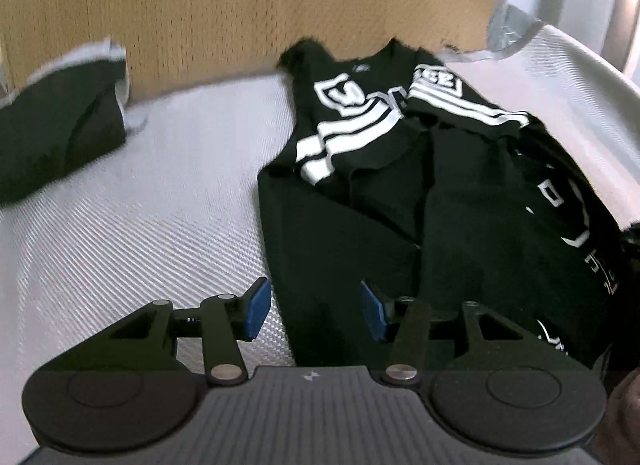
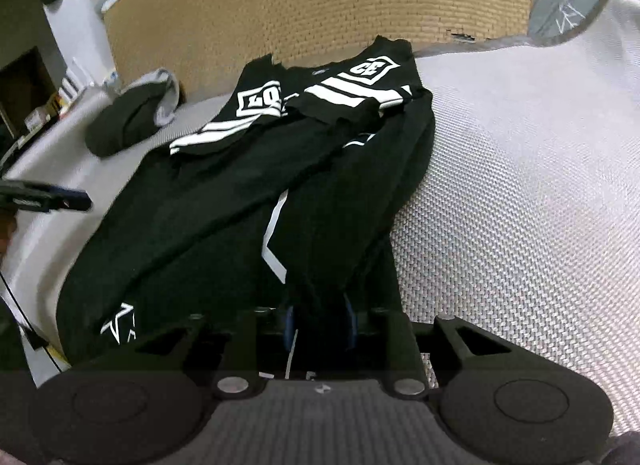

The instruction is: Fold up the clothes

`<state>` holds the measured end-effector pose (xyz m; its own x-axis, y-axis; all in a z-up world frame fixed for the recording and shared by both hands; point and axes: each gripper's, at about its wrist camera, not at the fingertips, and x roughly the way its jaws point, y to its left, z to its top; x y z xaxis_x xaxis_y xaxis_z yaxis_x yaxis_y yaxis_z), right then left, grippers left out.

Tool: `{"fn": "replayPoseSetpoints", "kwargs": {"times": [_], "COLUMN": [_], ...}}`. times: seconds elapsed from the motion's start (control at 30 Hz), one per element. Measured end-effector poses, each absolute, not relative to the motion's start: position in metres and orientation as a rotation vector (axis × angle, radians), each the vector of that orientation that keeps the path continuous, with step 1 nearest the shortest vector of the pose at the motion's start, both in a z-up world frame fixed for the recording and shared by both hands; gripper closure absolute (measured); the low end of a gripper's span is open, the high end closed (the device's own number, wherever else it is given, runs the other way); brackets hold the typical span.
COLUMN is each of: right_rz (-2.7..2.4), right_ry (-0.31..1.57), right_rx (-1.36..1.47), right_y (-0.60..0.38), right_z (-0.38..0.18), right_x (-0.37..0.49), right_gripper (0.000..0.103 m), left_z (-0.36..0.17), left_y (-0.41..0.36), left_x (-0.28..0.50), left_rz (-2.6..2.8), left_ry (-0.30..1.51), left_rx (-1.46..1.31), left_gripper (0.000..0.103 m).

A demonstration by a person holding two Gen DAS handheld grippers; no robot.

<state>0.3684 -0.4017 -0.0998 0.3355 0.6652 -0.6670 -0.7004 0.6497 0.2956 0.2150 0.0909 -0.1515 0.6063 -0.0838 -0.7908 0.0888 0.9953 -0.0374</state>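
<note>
Folding looks partly done: black shirt (image 1: 360,193) with white stripes lies lengthwise on the white woven bench (image 1: 140,205), both sleeves and sides already turned in over its middle. Right hand-held gripper (image 2: 319,325) is clamped on the shirt's near hem; left hand-held gripper (image 1: 315,309) hangs with jaws spread, holding nothing, over the hem's left edge. Bottom-to-collar fold appears left to do. Another dark garment (image 1: 56,133) sits apart, far left
</note>
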Motion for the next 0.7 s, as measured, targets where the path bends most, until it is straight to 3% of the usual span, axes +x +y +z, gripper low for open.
{"fn": "replayPoseSetpoints", "kwargs": {"times": [0.2,0.37,0.5,0.7], "right_rz": [0.920,0.945,0.922,0.940], "right_ry": [0.831,0.814,0.811,0.814], "right_rx": [0.035,0.056,0.059,0.083], "right_y": [-0.413,-0.417,-0.419,-0.424], "right_z": [-0.106,-0.111,-0.115,-0.118], "right_x": [0.373,0.376,0.382,0.385], "right_gripper": [0.075,0.076,0.093,0.093], "left_z": [-0.182,-0.192,-0.192,-0.191], "left_y": [0.063,0.043,0.043,0.041], "left_x": [0.241,0.255,0.266,0.272], "left_rz": [-0.142,-0.177,-0.166,-0.136], "left_ry": [1.014,1.028,1.044,1.059], "left_rx": [0.071,0.112,0.049,0.042], "left_gripper": [0.049,0.041,0.036,0.035]}}
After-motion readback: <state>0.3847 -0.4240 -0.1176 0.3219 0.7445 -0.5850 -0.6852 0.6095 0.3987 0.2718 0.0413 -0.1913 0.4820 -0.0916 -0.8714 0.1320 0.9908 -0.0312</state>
